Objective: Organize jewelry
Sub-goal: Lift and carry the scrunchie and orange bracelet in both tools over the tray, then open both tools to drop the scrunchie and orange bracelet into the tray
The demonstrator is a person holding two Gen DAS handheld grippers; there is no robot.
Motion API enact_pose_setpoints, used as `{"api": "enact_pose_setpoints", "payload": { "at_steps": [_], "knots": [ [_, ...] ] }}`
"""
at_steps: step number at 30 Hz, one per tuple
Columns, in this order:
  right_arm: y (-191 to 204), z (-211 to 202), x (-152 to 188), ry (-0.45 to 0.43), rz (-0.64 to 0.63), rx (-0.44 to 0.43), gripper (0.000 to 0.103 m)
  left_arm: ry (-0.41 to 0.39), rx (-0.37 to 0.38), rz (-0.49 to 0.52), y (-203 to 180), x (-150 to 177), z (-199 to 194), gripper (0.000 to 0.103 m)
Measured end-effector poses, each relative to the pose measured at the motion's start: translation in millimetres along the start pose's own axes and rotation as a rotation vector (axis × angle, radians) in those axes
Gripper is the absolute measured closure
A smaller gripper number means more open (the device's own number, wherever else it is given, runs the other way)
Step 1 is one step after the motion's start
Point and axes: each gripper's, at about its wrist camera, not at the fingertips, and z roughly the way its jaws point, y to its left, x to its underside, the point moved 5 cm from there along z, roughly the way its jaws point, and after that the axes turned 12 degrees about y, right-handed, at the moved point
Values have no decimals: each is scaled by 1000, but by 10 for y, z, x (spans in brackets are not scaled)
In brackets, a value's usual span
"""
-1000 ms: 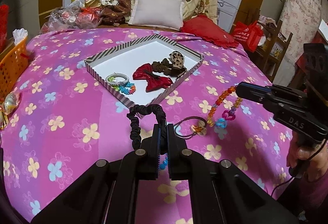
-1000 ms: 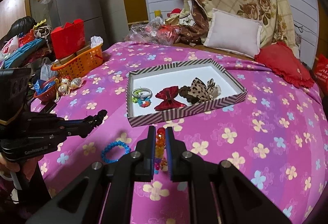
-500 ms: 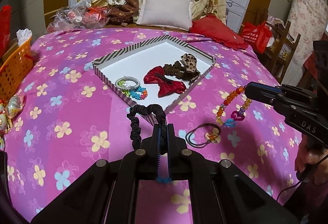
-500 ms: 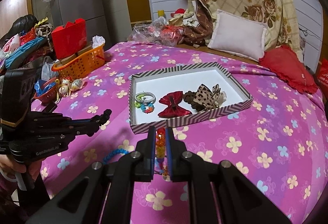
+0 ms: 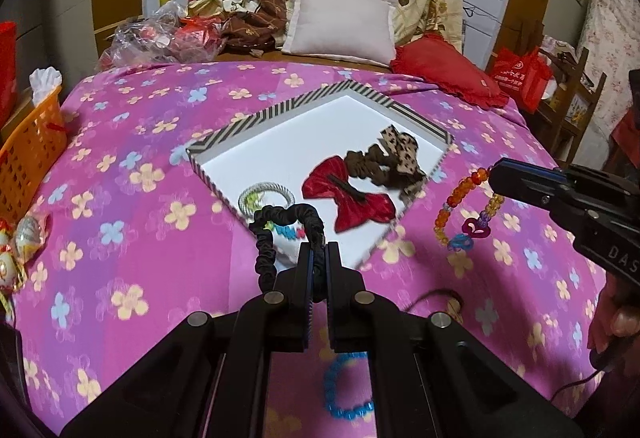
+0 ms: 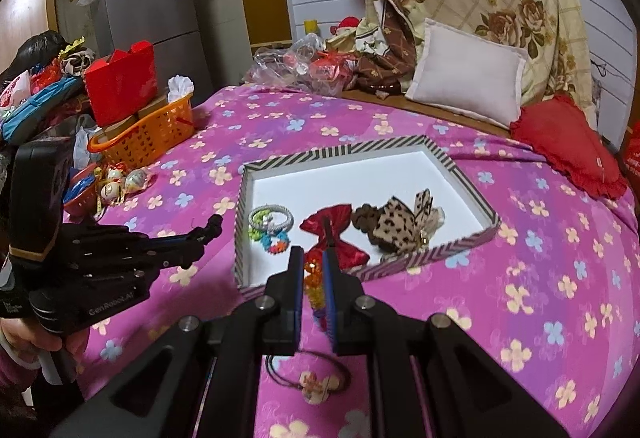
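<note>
My left gripper (image 5: 318, 250) is shut on a black fabric scrunchie (image 5: 276, 230), whose loop hangs over the near corner of the striped tray (image 5: 280, 113). My right gripper (image 6: 313, 258) is shut on an orange beaded bracelet (image 6: 314, 280); from the left wrist view that bracelet (image 5: 452, 205) dangles with a pink heart charm just right of the tray. In the tray (image 6: 472, 189) lie a red bow (image 6: 334, 234), a leopard-print bow (image 6: 404, 222), a brown scrunchie (image 5: 368, 161) and small hair ties (image 6: 270, 228).
A blue bead bracelet (image 5: 346, 386) and a dark hair tie with a charm (image 6: 310, 378) lie on the pink flowered bedspread below the grippers. An orange basket (image 6: 148, 135) and small ornaments (image 6: 120, 185) sit at the left edge. Pillows (image 5: 340, 23) and a red cushion (image 5: 444, 73) lie behind.
Both grippers have moved forward toward the tray with their items held. The blue bracelet and dark hair tie on the bedspread have slid back beneath the grippers.
</note>
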Motion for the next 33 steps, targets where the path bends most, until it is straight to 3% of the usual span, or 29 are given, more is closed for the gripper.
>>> {"api": "enact_pose_setpoints", "payload": {
  "at_steps": [16,26,33],
  "knots": [
    [-42,518,-644,-6,26,-45,94,20,-13,-41,124,-418,459,102],
    [-338,1135,-515,90,117,-64,94,61,-17,-74,197,-440,789,102],
    [-556,1236,-381,111,157,-46,94,68,-21,-66,159,-410,877,102]
  ]
}}
